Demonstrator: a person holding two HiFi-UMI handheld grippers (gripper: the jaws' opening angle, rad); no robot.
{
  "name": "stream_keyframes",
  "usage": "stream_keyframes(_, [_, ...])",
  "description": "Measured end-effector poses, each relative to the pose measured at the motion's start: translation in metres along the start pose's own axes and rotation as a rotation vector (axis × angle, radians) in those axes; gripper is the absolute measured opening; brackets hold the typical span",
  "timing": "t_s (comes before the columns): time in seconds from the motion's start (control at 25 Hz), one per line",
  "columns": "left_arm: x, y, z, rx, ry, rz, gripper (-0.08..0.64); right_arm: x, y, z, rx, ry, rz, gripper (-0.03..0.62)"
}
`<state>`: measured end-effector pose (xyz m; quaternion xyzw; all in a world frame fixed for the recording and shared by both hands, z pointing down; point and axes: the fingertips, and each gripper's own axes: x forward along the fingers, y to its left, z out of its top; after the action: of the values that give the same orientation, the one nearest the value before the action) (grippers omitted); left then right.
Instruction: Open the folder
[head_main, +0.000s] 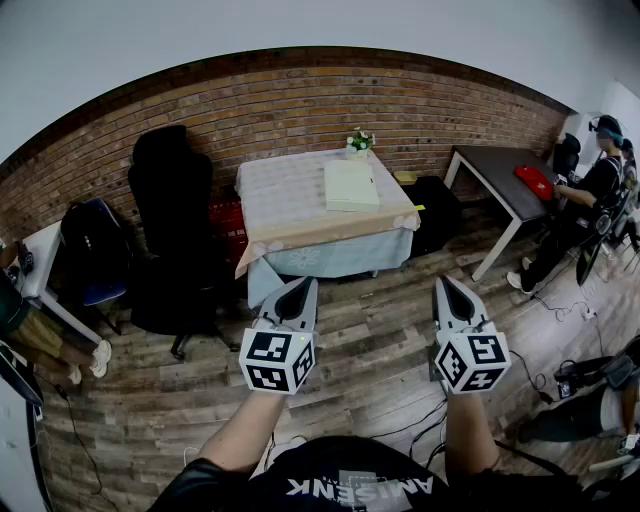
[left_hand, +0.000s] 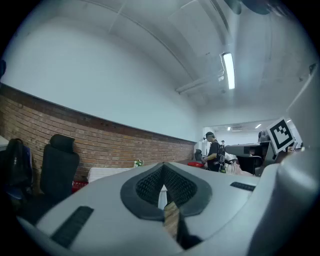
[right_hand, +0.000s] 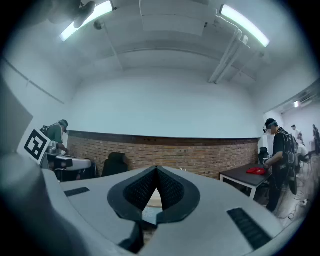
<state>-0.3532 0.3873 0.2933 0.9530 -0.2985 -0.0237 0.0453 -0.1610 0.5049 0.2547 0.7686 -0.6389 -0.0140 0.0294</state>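
Note:
A pale green folder (head_main: 351, 185) lies closed on the cloth-covered table (head_main: 280, 200) by the brick wall, well ahead of me. My left gripper (head_main: 302, 283) and right gripper (head_main: 442, 283) are held level over the wooden floor, short of the table, side by side. Both are shut with nothing between the jaws. In the left gripper view the left gripper (left_hand: 163, 165) has its tips together and the table (left_hand: 107, 172) shows far off. The right gripper (right_hand: 156, 169) is likewise closed in its own view.
A small flower pot (head_main: 358, 144) stands at the table's far edge. Black office chairs (head_main: 175, 215) sit left of the table, a dark desk (head_main: 505, 175) with a red object right of it. People (head_main: 590, 195) sit at the right. Cables (head_main: 545, 375) lie on the floor.

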Motion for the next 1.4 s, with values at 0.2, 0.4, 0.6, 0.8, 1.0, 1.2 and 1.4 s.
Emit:
stream_keyframes(0.2, [0.0, 0.001, -0.002, 0.019, 0.014, -0.006, 0.011, 0.001, 0.006, 0.0, -0.003, -0.002, 0.004, 0.04])
stream_keyframes(0.4, [0.002, 0.009, -0.002, 0.02, 0.019, -0.015, 0.011, 0.007, 0.011, -0.001, 0.02, -0.001, -0.006, 0.04])
stream_keyframes(0.6, [0.002, 0.021, -0.001, 0.015, 0.01, -0.027, 0.011, 0.014, 0.018, 0.002, 0.047, -0.013, -0.024, 0.041])
stream_keyframes(0.8, [0.001, 0.034, -0.008, 0.008, 0.015, -0.043, 0.011, 0.021, 0.03, -0.005, 0.042, 0.003, -0.036, 0.041])
stream_keyframes(1.0, [0.002, 0.05, -0.014, 0.002, 0.025, -0.058, 0.011, 0.032, 0.047, -0.012, 0.04, 0.023, -0.03, 0.041])
stream_keyframes(1.2, [0.024, 0.059, -0.019, 0.007, 0.034, -0.05, 0.012, 0.058, 0.039, -0.015, 0.043, 0.03, -0.003, 0.041])
stream_keyframes(1.4, [0.062, 0.077, -0.021, 0.009, 0.046, -0.018, 0.012, 0.101, 0.023, -0.016, 0.049, 0.02, 0.032, 0.042])
